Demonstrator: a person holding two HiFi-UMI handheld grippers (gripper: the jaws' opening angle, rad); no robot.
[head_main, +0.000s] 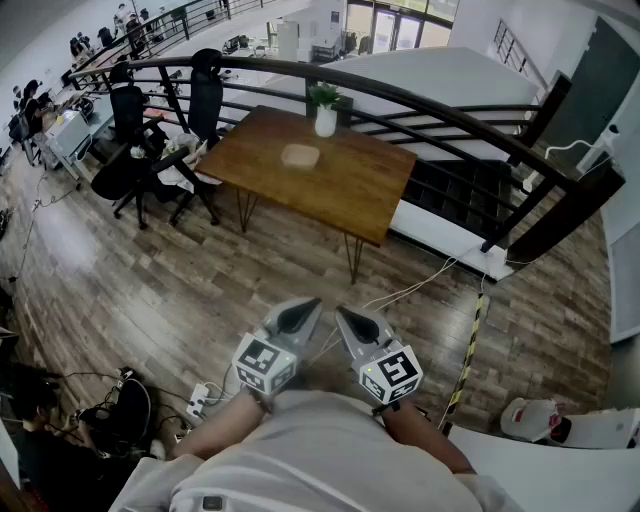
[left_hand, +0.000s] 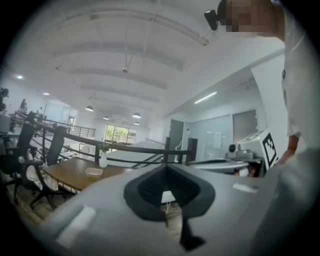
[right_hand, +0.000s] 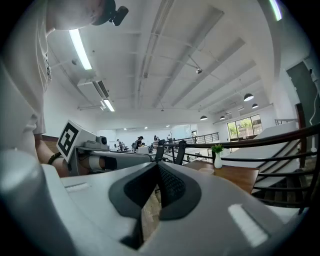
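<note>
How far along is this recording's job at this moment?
Done: nothing visible. In hand: left gripper and right gripper are shut, empty, held over the floor near the person. Remaining: the container and potted plant on the wooden table sit untouched, far off.

Indoor, bright, evenly lit. Head view: daylight comes from the windows (head_main: 395, 30) at the far end. Pale sheen on the wooden table (head_main: 360, 185) and on the plank floor (head_main: 130, 280) at left. Shadows are soft and short under the table. Strong barrel bend: the railing (head_main: 400, 98) bows and the corners darken.

Both gripper views: round fisheye frame with a black vignette all round. The ceiling strip light (right_hand: 80, 47) blows out white; the round lamps (left_hand: 90, 108) are small hot spots. Bodies of the left gripper (left_hand: 167, 169) and right gripper (right_hand: 157, 166) sit close to the lens, soft and out of focus; the background is sharper. Faint haze in the left gripper view.
</note>
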